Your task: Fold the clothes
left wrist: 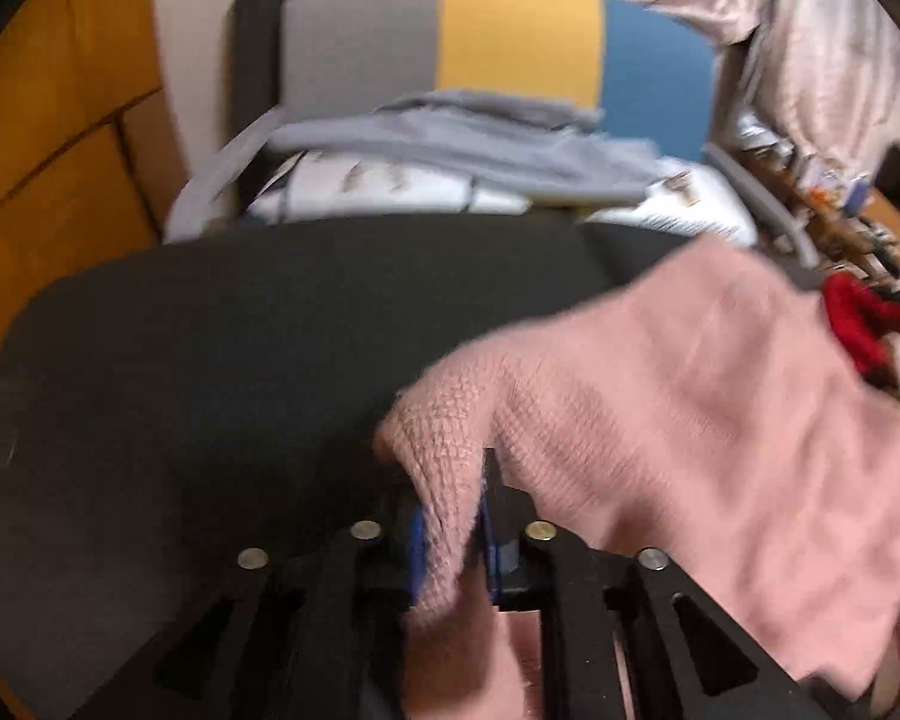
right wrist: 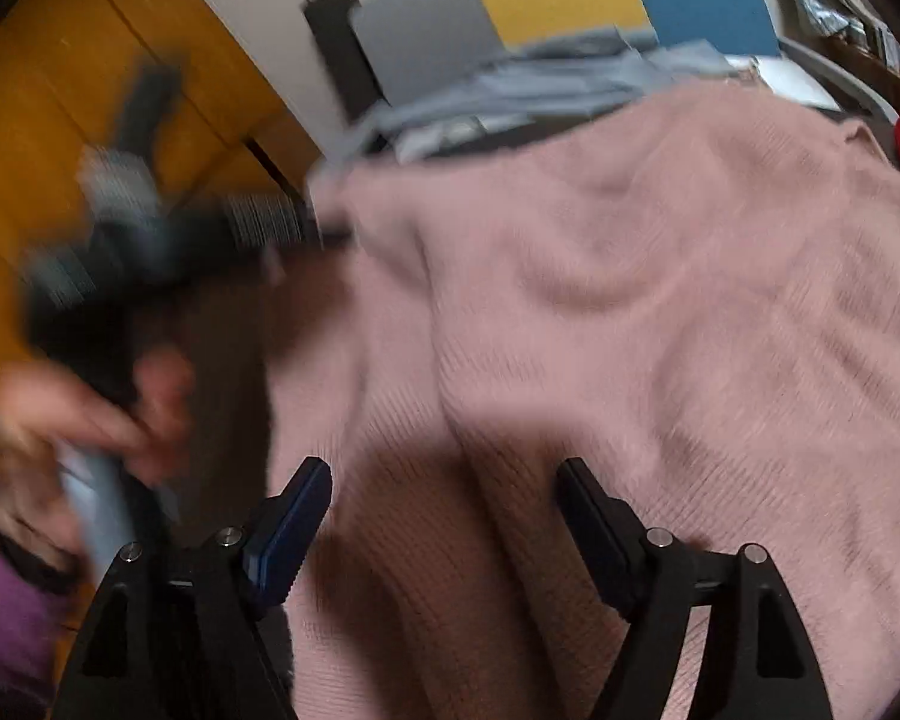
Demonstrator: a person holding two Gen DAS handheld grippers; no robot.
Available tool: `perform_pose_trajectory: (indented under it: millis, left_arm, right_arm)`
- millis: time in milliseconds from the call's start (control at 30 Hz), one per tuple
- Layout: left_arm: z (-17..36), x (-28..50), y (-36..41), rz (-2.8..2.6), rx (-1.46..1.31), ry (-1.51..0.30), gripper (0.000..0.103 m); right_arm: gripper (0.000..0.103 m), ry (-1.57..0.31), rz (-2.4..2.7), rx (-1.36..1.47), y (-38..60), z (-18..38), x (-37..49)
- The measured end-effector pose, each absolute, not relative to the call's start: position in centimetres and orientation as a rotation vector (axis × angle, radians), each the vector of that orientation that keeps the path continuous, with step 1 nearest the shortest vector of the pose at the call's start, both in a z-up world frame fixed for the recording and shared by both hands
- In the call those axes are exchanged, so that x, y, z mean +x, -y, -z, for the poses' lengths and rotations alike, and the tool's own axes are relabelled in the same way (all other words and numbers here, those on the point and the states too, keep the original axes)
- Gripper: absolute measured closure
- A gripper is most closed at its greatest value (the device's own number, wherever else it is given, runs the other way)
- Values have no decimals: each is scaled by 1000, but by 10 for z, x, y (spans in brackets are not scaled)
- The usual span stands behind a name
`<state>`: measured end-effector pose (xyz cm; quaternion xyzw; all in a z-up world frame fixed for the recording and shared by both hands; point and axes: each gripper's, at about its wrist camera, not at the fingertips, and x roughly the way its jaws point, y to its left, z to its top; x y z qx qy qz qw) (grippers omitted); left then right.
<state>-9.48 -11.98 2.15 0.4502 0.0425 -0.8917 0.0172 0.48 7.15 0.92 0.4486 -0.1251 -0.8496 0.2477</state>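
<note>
A pink knit sweater (left wrist: 690, 420) lies spread over a dark table (left wrist: 210, 360). My left gripper (left wrist: 450, 528) is shut on a bunched fold at the sweater's left edge, and the knit shows between its blue pads (left wrist: 417, 558). In the right wrist view the same sweater (right wrist: 630, 300) fills most of the picture. My right gripper (right wrist: 444, 510) hovers just above it, open, with its fingers (right wrist: 294, 522) wide apart and only flat fabric below the gap. At the left of that view, blurred, the left gripper (right wrist: 294, 228) meets the sweater's corner, with a person's hand (right wrist: 90, 420) on its handle.
Behind the table, a stack of folded grey-blue clothes (left wrist: 450, 138) rests in front of a grey, yellow and blue panel (left wrist: 510, 30). A red item (left wrist: 858, 318) and clutter sit at the right edge. An orange-yellow cupboard (left wrist: 60, 120) stands at the left.
</note>
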Motion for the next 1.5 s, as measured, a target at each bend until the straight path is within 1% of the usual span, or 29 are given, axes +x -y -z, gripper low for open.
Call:
perform_pose_trajectory:
  millis: [67,100,133,167,200,233,267,333,400,433,467,500,533,567,600,667,700,833,900,1033,1133,1167,1200,1267,1333,1400,1433,1467,1500]
  left_arm:
    - [-8,-58,145,2743,1410,-174,60]
    - [-4,-38,157,2735,1396,-212,55]
    - [-2,-19,166,2737,1363,-271,43]
    - [-2,-5,171,2742,1336,-326,26]
    - [-1,11,176,2741,1310,-377,17]
    - [3,25,181,2731,1287,-411,4]
    - [9,36,182,2706,1282,-410,2]
    - [24,45,180,2629,1322,-356,2]
    - [38,38,174,2574,1403,-280,1]
    - [42,38,173,2570,1408,-271,0]
    - [41,40,174,2576,1381,-291,0]
    - [41,40,173,2581,1375,-321,0]
    - [41,39,172,2595,1392,-340,0]
    - [39,38,169,2620,1395,-323,10]
    - [37,37,164,2652,1396,-289,22]
    - [30,34,152,2729,1430,-209,81]
    - [27,31,147,2752,1472,-172,88]
    - [7,7,157,2763,1507,-55,91]
    - [-16,-12,173,2770,1436,36,92]
    - [-65,-58,194,2776,1229,285,92]
    - [-84,-95,213,2664,1081,447,102]
    - [-88,-108,222,2622,1038,468,102]
    - [-90,-123,231,2578,1005,473,102]
    - [-89,-150,255,2502,1007,385,102]
    - [-86,-158,278,2498,1059,200,101]
    - [-79,-149,293,2524,1118,7,99]
    - [-73,-138,296,2530,1145,-41,97]
    - [-67,-125,295,2538,1174,-55,91]
    - [-58,-109,294,2542,1205,-55,85]
  right_arm:
    - [24,330,2429,1165,-94,-22,9]
    - [24,323,2485,1135,-105,-29,11]
    - [24,309,2545,1111,-115,-35,17]
    - [24,267,2615,1116,-124,-39,34]
    - [24,213,2679,1137,-139,-43,34]
    - [24,157,2722,1163,-154,-43,33]
    - [24,98,2752,1195,-167,-41,30]
    - [24,-24,2728,1299,-180,-21,8]
    - [24,-135,2690,1424,-187,2,0]
    - [24,-139,2673,1479,-187,15,-3]
    - [23,-95,2651,1517,-190,27,-1]
    - [16,-47,2646,1526,-192,37,3]
    - [15,3,2689,1459,-194,37,8]
    - [14,24,2712,1445,-192,39,9]
    - [14,7,2735,1433,-188,39,10]
    - [14,4,2749,1445,-184,39,9]
    - [14,13,2751,1456,-183,39,9]
    - [14,-19,2712,1570,-181,40,-12]
    - [14,-5,2673,1620,-171,39,-13]
    - [14,-21,2588,1629,-141,38,-11]
    - [14,-101,2499,1597,-98,38,-8]
    - [14,-129,2470,1582,-82,37,-6]
    - [14,-148,2441,1560,-67,37,-5]
    - [14,-179,2384,1520,-36,36,-4]
    - [0,-165,2341,1508,-16,43,-11]
    - [0,-151,2346,1478,-7,43,-18]
    - [2,-99,2338,1463,-12,40,-22]
    - [6,4,2323,1447,-23,34,-26]
    - [15,103,2314,1428,-35,30,-29]
